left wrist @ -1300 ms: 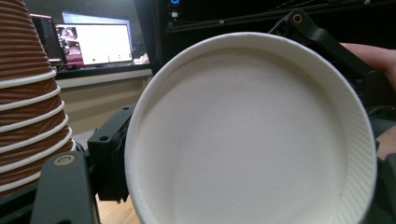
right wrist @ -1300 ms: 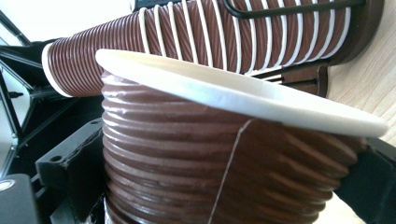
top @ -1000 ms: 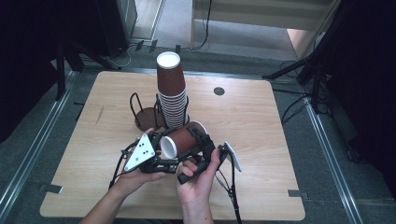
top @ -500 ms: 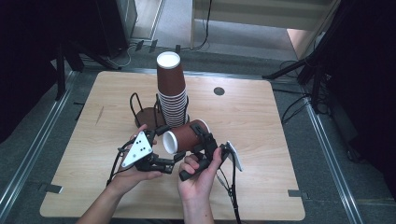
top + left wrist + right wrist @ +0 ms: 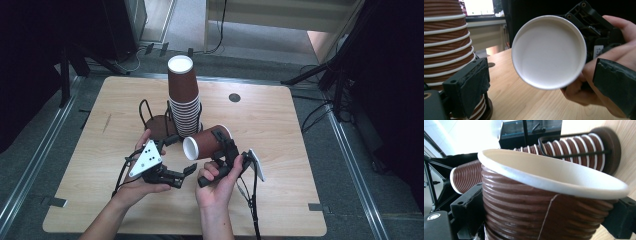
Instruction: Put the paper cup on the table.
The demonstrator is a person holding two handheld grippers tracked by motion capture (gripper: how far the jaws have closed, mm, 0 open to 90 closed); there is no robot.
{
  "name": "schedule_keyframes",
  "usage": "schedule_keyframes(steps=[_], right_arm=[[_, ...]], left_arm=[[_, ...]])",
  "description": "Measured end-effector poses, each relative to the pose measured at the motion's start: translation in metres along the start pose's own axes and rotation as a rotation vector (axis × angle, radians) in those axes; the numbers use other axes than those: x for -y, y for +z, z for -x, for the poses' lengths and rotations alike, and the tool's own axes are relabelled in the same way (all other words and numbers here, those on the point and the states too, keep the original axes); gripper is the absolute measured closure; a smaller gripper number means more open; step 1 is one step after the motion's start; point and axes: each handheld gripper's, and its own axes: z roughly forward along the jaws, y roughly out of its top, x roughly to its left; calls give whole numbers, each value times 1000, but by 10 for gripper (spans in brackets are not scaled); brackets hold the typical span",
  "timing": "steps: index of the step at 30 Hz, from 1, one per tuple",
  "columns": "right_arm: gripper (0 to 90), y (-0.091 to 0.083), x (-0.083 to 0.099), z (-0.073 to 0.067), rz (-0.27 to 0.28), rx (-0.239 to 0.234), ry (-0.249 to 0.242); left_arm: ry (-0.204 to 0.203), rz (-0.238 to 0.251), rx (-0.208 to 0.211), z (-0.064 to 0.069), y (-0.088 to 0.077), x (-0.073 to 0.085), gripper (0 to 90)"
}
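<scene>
Brown ribbed paper cup [image 5: 207, 144] lies on its side above the wooden table [image 5: 280, 130], clamped in the right gripper [image 5: 223, 145]; its white-rimmed mouth points toward the left gripper [image 5: 190, 169]. In the right gripper view the cup [image 5: 544, 202] sits between the two black jaws, both pressing on its ribbed wall, rim tilted up and across the frame. The right hand [image 5: 220, 182] holds that gripper from below, with a cable trailing toward the near table edge.

Left gripper: jaws have just been opening and now stand wide apart, with nothing pressed between them. In the left gripper view the cup's white interior [image 5: 549, 51] faces the camera, framed between the two jaws but clear of both pads. The left hand [image 5: 137, 175] holds this gripper low over the table, grey three-cornered plate [image 5: 146, 157] on top.

Stack of nested brown cups [image 5: 183, 97] stands upright in a black wire holder [image 5: 150, 117] on a dark round base, just behind the two grippers. The held cup is near the stack's lower part; whether it touches the stack cannot be told. In the left gripper view the stack [image 5: 447, 42] rises at the left edge, behind the left jaw.

A small dark round fitting [image 5: 234, 97] sits in the tabletop, well apart from the cups.
</scene>
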Motion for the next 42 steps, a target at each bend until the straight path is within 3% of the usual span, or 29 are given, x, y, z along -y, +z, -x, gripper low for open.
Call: schedule_keyframes(steps=[13,22,33,42], right_arm=[[79,-8,-10,-8,68,3,-125],[80,-10,-11,-10,128,26,-305],[81,-7,-8,-14,136,37,-483],[82,-6,-8,-14,154,95,-680]], left_arm=[[-22,-61,-30,-7,-6,1,0],[-55,-72,-59,-15,-12,5,0],[-75,-79,-83,-22,-19,9,0],[-96,-92,-122,-29,-26,13,0]])
